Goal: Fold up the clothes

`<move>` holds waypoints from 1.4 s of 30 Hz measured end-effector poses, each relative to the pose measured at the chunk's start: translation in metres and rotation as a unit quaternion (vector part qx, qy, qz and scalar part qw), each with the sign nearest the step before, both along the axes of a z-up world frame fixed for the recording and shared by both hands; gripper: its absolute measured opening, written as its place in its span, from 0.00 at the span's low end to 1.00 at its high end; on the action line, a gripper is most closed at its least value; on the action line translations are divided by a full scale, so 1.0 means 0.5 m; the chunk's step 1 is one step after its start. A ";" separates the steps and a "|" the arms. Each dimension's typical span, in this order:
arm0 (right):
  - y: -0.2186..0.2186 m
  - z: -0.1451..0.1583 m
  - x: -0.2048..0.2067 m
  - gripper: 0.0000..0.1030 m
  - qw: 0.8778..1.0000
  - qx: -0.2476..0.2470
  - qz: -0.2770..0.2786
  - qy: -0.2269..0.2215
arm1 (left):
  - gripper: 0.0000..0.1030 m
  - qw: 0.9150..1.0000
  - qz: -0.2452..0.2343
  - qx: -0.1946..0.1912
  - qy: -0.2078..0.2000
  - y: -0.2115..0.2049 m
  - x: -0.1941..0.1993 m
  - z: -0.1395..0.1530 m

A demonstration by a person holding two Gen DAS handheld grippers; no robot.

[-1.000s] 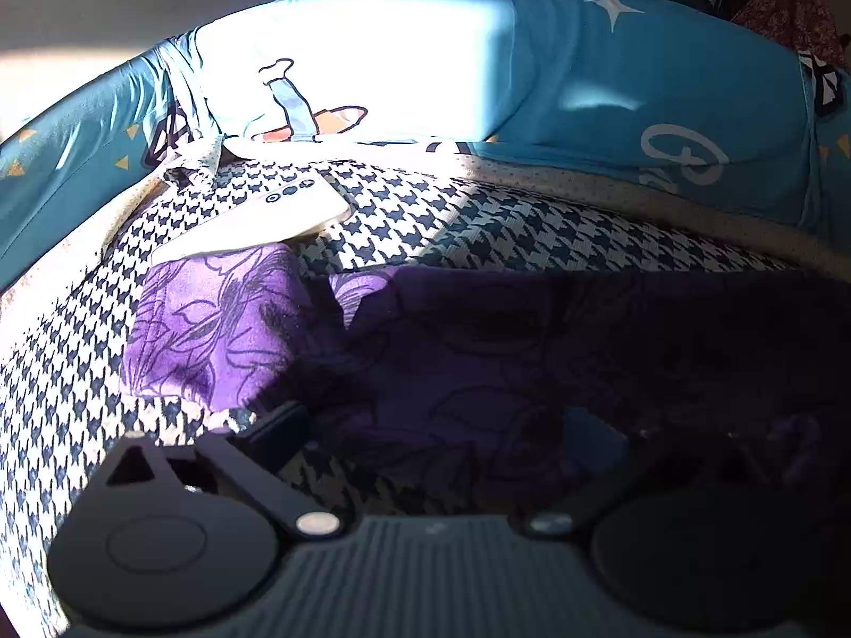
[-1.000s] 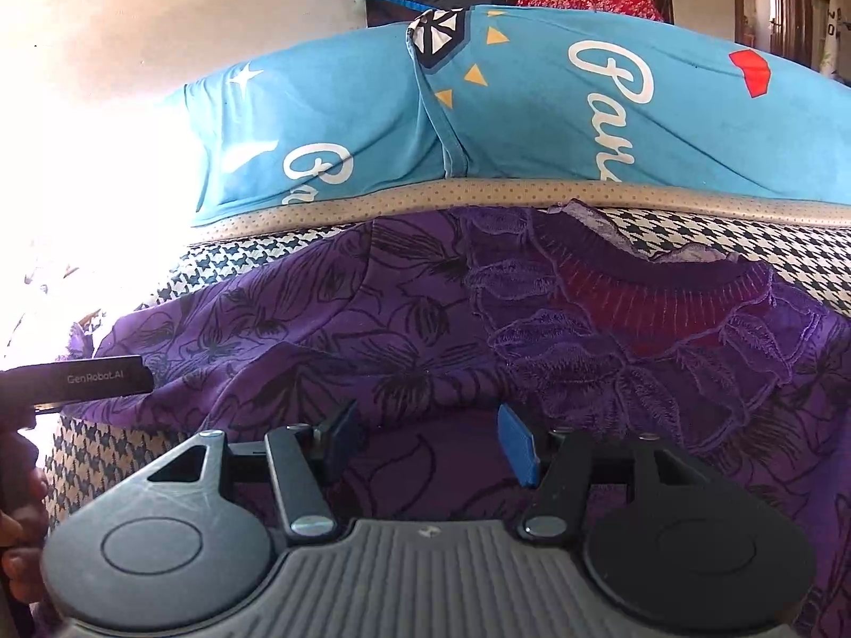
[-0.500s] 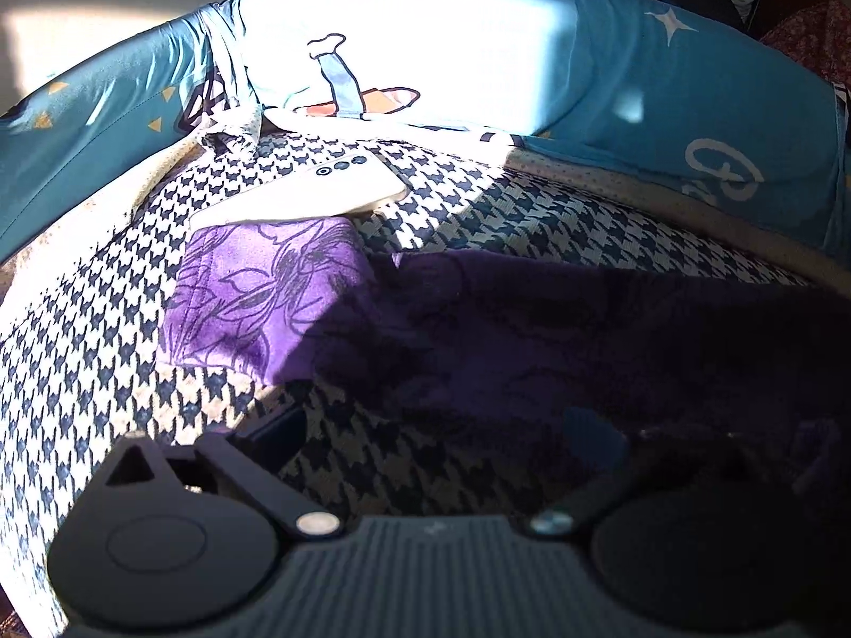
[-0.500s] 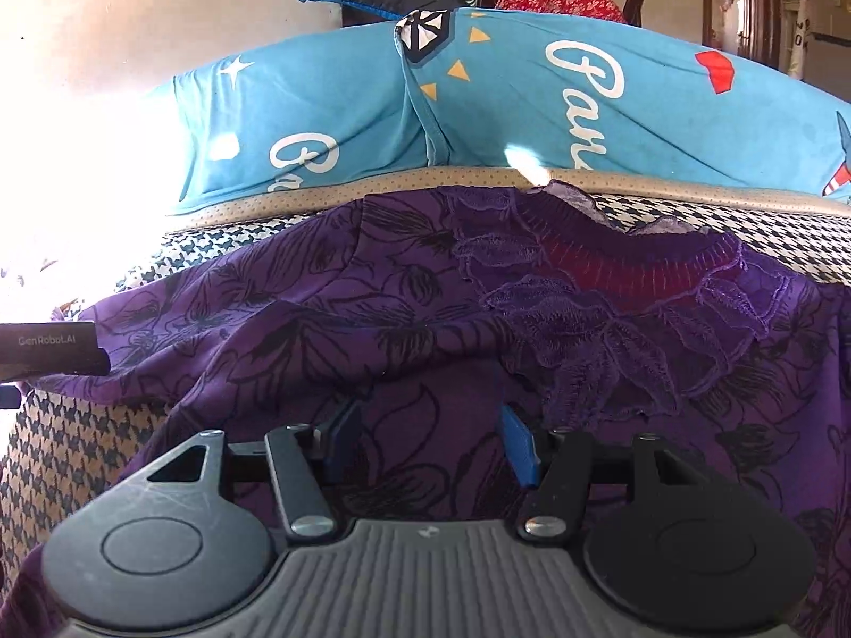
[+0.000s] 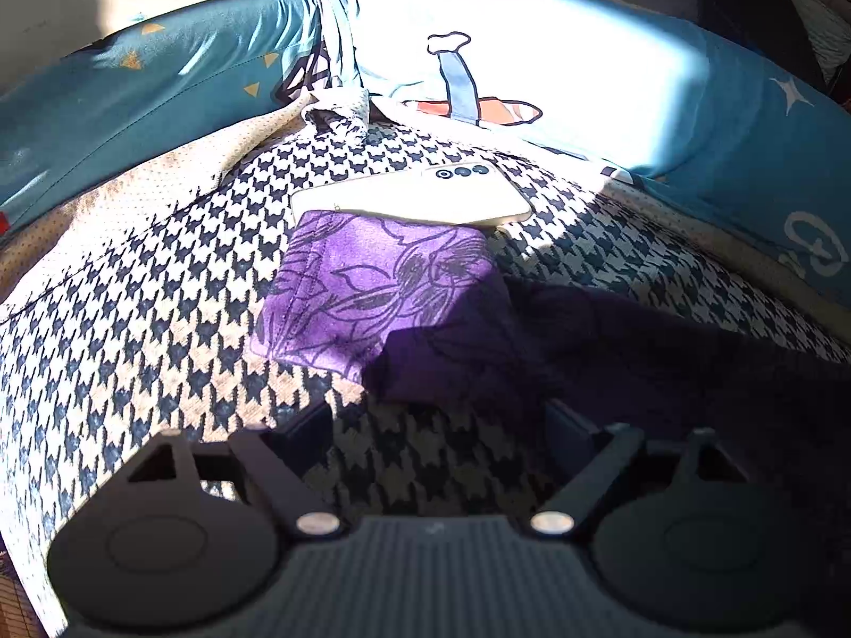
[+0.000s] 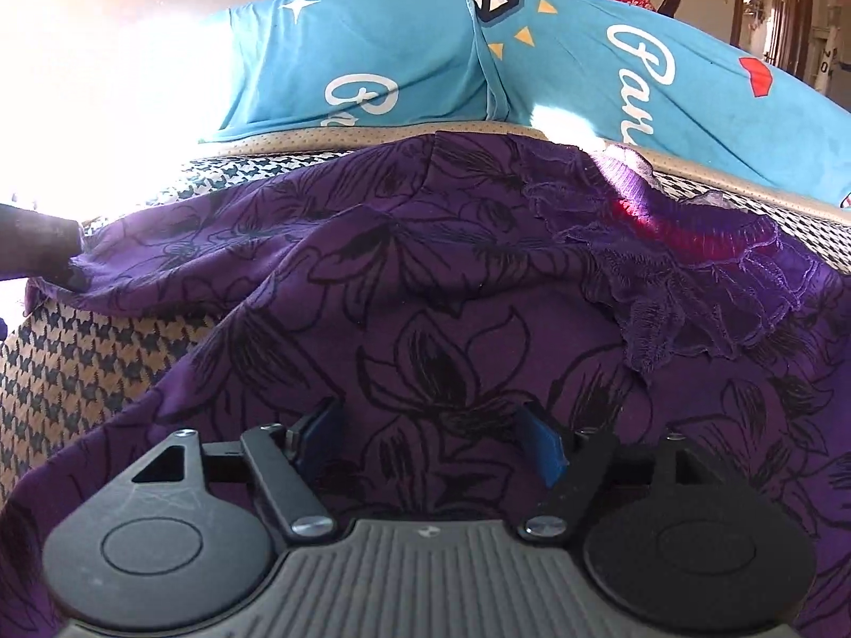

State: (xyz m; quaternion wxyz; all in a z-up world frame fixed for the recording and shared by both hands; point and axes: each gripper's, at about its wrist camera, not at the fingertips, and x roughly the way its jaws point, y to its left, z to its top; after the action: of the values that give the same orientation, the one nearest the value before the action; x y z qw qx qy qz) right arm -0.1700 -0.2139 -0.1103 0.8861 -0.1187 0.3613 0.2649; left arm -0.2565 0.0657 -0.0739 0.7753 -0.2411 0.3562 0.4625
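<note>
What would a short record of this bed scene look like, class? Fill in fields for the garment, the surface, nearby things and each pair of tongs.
garment: purple floral top, spread out and rumpled, lace neckline
sleeve: lies flat in the sun, its end touching the phone
surface: houndstooth bedcover
nearby: white phone, camera side up; blue pillows behind
left tongs: open, over bedcover, empty
right tongs: open, over the top, empty
</note>
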 end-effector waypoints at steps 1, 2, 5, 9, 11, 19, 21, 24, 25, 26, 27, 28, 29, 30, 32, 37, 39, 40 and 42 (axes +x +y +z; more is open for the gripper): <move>0.001 -0.001 0.000 0.71 1.000 -0.001 0.000 -0.001 | 0.82 1.000 0.005 -0.001 -0.003 0.006 -0.003 -0.001; 0.002 -0.002 0.001 0.71 1.000 -0.002 -0.001 -0.002 | 0.82 1.000 0.009 -0.003 -0.005 0.011 -0.007 -0.002; 0.005 -0.003 0.002 0.73 1.000 -0.004 -0.002 -0.003 | 0.82 1.000 0.024 -0.007 -0.013 0.028 -0.017 -0.006; 0.006 -0.006 0.002 0.74 1.000 -0.005 -0.001 -0.006 | 0.82 0.998 0.043 -0.018 -0.036 0.052 -0.030 -0.009; 0.006 -0.006 0.001 0.75 1.000 -0.005 0.000 -0.008 | 0.82 0.997 0.053 -0.026 -0.049 0.063 -0.032 -0.013; 0.000 -0.012 -0.010 0.75 1.000 0.001 0.002 -0.023 | 0.42 0.998 0.034 -0.010 -0.049 0.060 -0.012 -0.019; -0.004 -0.014 -0.014 0.75 1.000 0.005 0.003 -0.028 | 0.36 0.998 0.031 -0.010 -0.049 0.059 -0.012 -0.018; -0.010 -0.016 -0.025 0.75 0.999 0.008 -0.004 -0.033 | 0.25 0.999 0.028 -0.005 -0.047 0.062 -0.015 -0.018; -0.012 -0.017 -0.028 0.75 0.999 0.010 -0.007 -0.035 | 0.22 0.998 0.031 -0.004 -0.045 0.065 -0.019 -0.018; -0.014 -0.018 -0.032 0.75 0.999 0.012 -0.010 -0.037 | 0.22 0.998 0.037 -0.004 -0.042 0.068 -0.024 -0.018; -0.016 -0.019 -0.035 0.75 0.999 0.014 -0.011 -0.040 | 0.22 0.998 0.043 -0.003 -0.039 0.071 -0.030 -0.018; -0.017 -0.021 -0.039 0.75 0.999 0.016 -0.011 -0.044 | 0.22 0.998 0.049 0.000 -0.036 0.074 -0.037 -0.018; -0.018 -0.022 -0.039 0.75 0.999 0.018 -0.012 -0.046 | 0.22 0.998 0.052 0.003 -0.033 0.076 -0.042 -0.017; -0.019 -0.023 -0.039 0.76 0.999 0.020 -0.012 -0.046 | 0.22 0.998 0.054 0.008 -0.031 0.078 -0.047 -0.014; -0.019 -0.024 -0.037 0.76 0.999 0.022 -0.012 -0.046 | 0.22 0.998 0.059 0.019 -0.026 0.082 -0.058 -0.009; -0.023 -0.027 -0.034 0.78 0.998 0.027 -0.011 -0.047 | 0.22 0.994 0.113 0.010 -0.011 0.123 -0.098 -0.011; -0.023 -0.027 -0.034 0.78 0.998 0.028 -0.011 -0.047 | 0.24 0.992 0.122 0.009 -0.008 0.131 -0.109 -0.013; -0.023 -0.027 -0.034 0.78 0.998 0.029 -0.011 -0.046 | 0.26 0.992 0.122 0.017 -0.002 0.130 -0.109 -0.010; -0.023 -0.028 -0.033 0.79 0.998 0.030 -0.011 -0.046 | 0.28 0.991 0.127 0.029 0.009 0.126 -0.109 -0.006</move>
State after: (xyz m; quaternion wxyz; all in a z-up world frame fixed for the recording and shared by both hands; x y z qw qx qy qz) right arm -0.1867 -0.2253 -0.1241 0.9078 -0.1005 0.3135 0.2599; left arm -0.3108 0.1285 -0.0769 0.7140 -0.2574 0.3158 0.5694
